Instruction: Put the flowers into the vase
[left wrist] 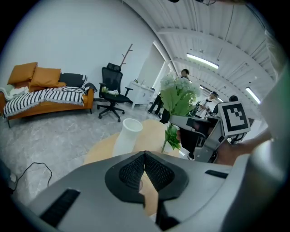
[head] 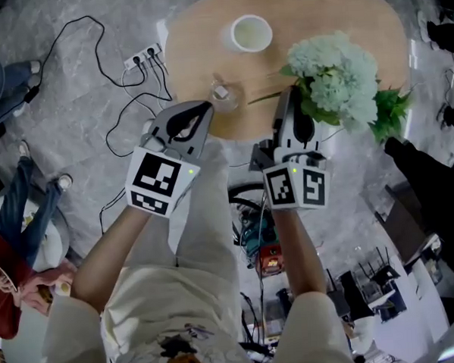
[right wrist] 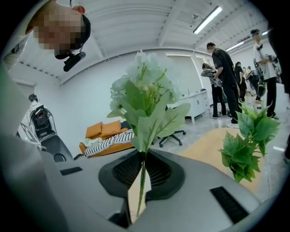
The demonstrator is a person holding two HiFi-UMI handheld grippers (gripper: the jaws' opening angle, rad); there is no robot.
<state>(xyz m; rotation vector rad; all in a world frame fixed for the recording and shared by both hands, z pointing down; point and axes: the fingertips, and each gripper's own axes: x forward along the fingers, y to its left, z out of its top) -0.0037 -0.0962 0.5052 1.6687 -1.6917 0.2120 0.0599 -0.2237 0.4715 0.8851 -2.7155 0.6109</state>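
Flowers (head: pixel 335 76) gripped in right claw (head: pixel 287 99), left claw (head: pixel 203 108) closed empty, vase (head: pixel 249 33) near far edge of table (head: pixel 347 11)

A small glass (head: pixel 224 95) stands on the wooden table (head: pixel 339 12) — a power strip (head: pixel 143 58) lies on the floor (head: pixel 78 90) nearby.

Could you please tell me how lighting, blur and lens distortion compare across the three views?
Head view: even light, faint shadows, the white vase sharp. Left gripper view: heavy fisheye bending, black corners, ceiling light strips glaring. Right gripper view: same fisheye; the flowers wash pale against the bright wall.
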